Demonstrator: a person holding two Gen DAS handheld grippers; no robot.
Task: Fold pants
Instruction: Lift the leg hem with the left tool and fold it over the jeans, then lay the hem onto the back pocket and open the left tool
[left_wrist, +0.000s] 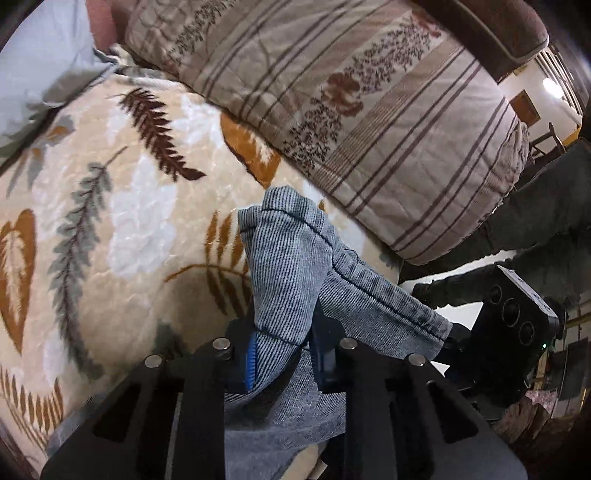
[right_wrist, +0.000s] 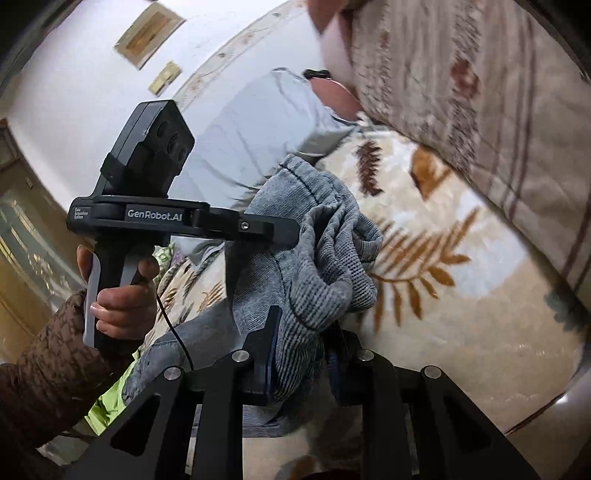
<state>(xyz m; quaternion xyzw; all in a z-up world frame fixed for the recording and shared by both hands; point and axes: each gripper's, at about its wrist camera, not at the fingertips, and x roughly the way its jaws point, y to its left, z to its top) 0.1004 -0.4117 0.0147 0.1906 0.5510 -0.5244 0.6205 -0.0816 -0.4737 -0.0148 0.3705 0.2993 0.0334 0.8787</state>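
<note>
Both grippers, left (left_wrist: 282, 360) and right (right_wrist: 301, 360), clamp grey pants (left_wrist: 295, 258); blanket (left_wrist: 129, 221) beneath.

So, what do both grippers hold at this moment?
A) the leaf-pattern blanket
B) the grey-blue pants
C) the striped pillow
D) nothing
B: the left gripper and the right gripper are each shut on the grey-blue pants, above the leaf-pattern blanket.

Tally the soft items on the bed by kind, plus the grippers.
Grey pants: 1
Leaf-print blanket: 1
Striped quilt: 1
Pale blue pillow: 1
Grippers: 2, left gripper and right gripper
Total: 6
</note>
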